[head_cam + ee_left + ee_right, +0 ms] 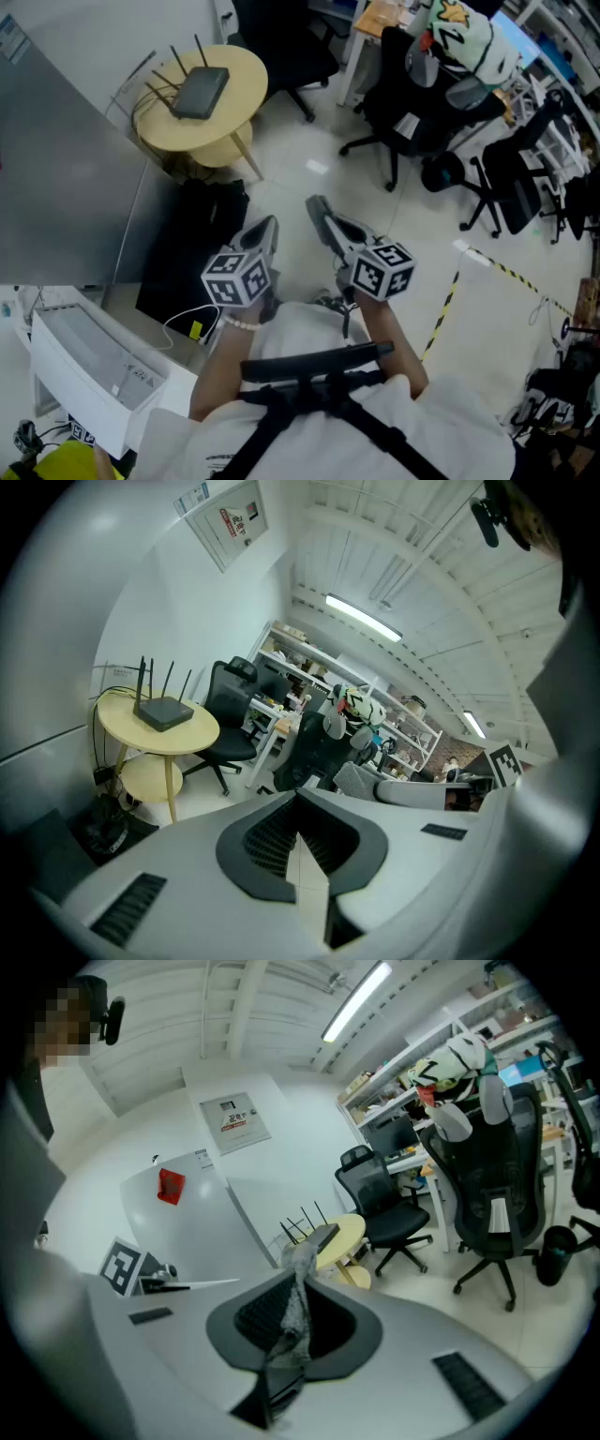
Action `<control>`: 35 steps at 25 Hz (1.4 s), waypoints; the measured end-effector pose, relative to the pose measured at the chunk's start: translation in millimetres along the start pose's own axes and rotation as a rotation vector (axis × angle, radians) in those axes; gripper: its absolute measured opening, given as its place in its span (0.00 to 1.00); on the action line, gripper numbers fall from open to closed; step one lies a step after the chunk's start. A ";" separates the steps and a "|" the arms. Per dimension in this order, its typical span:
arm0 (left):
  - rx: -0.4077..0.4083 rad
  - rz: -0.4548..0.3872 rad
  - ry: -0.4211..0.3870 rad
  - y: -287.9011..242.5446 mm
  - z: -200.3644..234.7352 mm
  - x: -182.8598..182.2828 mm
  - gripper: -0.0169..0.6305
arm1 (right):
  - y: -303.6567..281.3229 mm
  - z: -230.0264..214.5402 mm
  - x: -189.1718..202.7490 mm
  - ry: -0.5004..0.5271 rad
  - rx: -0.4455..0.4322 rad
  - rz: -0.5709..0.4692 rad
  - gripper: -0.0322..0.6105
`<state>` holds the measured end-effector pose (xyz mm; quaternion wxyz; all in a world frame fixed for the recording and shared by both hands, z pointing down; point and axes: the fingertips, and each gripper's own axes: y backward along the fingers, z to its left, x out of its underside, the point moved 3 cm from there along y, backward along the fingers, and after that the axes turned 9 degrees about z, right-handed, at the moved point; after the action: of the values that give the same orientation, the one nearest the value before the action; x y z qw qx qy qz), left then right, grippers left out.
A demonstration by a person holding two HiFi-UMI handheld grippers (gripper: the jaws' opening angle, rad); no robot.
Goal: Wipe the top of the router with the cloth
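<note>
Router [200, 92] w/ antennas on round yellow table [239, 98], well apart from both grippers. R gripper [306, 1265] jaws pinching grey cloth [292, 1320]. L gripper [298, 796] jaws pressed together, nothing betw. them.

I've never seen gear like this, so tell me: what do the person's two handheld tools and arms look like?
The left tool and right tool are pale grey shells with dark ribbed jaw pads, each carrying a cube of black-and-white square markers. The person wears a white short-sleeved shirt, black harness straps and a pale bead bracelet.
</note>
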<state>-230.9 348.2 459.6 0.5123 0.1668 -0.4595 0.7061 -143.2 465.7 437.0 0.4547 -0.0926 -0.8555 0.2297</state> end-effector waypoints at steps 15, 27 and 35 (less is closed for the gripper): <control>-0.048 0.007 -0.010 -11.4 -20.9 10.4 0.02 | 25.8 -29.0 8.2 -0.032 -0.016 -0.012 0.11; -0.097 -0.011 0.023 -33.2 -49.6 38.9 0.02 | 64.1 -82.6 28.7 -0.079 -0.036 -0.009 0.11; -0.080 -0.005 0.015 -67.7 -61.1 27.5 0.02 | 58.3 -99.9 11.2 -0.053 -0.057 -0.006 0.11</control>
<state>-168.7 417.5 479.6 0.5238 0.1422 -0.4831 0.6871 -70.6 551.8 465.5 0.4298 -0.0967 -0.8738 0.2061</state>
